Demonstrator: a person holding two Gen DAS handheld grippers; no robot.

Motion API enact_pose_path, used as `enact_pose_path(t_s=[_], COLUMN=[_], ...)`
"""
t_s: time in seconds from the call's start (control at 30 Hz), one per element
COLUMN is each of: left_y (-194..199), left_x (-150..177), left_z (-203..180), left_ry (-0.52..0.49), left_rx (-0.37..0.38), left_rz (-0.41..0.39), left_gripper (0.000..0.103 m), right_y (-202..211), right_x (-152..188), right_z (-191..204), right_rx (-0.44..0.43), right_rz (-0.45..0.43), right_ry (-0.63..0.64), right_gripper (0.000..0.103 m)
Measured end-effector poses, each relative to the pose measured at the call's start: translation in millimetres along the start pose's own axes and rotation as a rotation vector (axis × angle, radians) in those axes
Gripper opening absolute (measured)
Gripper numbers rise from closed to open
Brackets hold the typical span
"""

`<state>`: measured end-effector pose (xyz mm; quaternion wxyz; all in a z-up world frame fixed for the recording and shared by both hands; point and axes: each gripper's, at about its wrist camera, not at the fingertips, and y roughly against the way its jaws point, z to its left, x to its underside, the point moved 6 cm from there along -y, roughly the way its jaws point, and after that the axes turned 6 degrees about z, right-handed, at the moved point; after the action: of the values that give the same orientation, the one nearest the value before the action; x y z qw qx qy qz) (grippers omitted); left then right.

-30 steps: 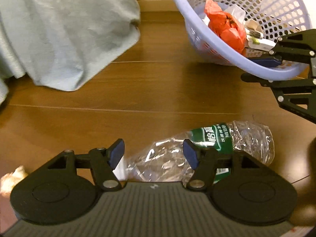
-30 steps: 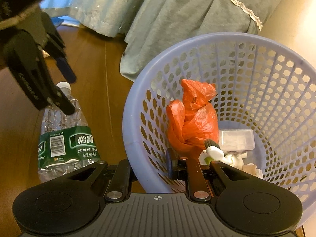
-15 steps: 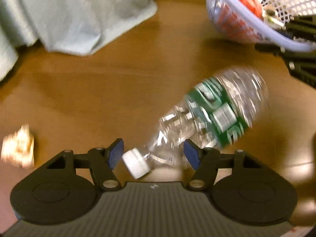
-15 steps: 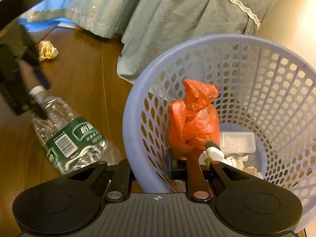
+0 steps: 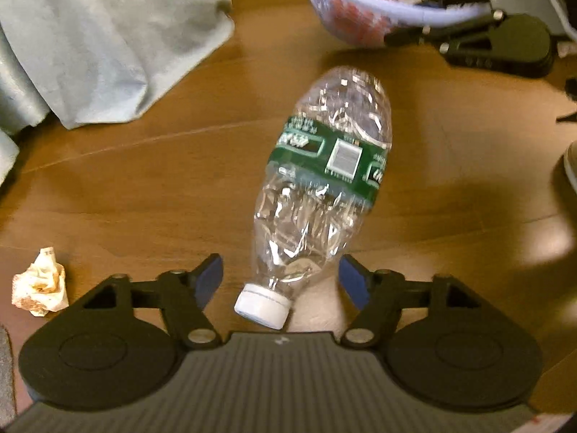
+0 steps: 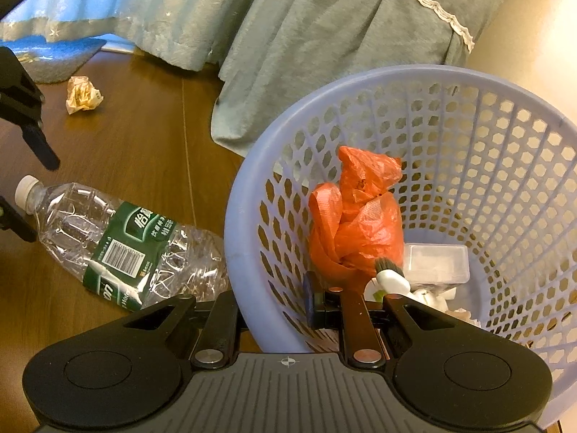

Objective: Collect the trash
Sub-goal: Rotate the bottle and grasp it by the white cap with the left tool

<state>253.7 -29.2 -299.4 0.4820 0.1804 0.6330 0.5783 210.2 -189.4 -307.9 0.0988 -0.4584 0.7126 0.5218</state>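
A crushed clear plastic bottle (image 5: 324, 166) with a green label lies on the wooden floor, its white cap pointing at me. My left gripper (image 5: 281, 281) straddles the bottle's neck; its jaws are closing, and a gap shows between each blue pad and the plastic. In the right wrist view the bottle (image 6: 122, 241) lies just left of the lilac basket (image 6: 432, 72). My right gripper (image 6: 267, 306) is shut on the basket's near rim, one finger outside the wall and one inside. An orange plastic bag (image 6: 360, 216) lies in the basket.
A crumpled paper ball (image 5: 39, 281) lies on the floor left of my left gripper, also visible as the paper ball (image 6: 83, 93) farther off. A grey-green bedspread (image 5: 90, 36) hangs to the floor behind. A small brush (image 6: 389, 274) and a clear box (image 6: 436, 263) lie in the basket.
The bottle has swung from lying crosswise to pointing its cap at my left gripper, which has drawn back from the basket along the floor. The right gripper and the basket have kept still.
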Motion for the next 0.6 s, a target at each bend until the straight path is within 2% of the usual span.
enact_pose_path(t_s=[0.13, 0.17, 0.27, 0.6], left_y=[-4, -3, 1, -5], left_x=[7, 9, 15, 20], left_z=[3, 3, 1, -5], left_ry=[0.021, 0.033, 0.053, 0.096], left_rx=[0.008, 0.006, 0.019, 0.024], left_rz=[0.006, 0.010, 0.008, 0.001], left_gripper=[0.041, 0.033, 0.030, 0.030], right_y=[-1, -1, 0, 1], right_x=[1, 1, 1, 2], right_z=[2, 2, 1, 4], right_rx=[0.002, 0.002, 0.003, 0.007], right_rz=[0.001, 0.002, 0.005, 0.010], right_ry=[0.006, 0.005, -0.003, 0.005], right_gripper=[0.014, 0.014, 0.014, 0.014])
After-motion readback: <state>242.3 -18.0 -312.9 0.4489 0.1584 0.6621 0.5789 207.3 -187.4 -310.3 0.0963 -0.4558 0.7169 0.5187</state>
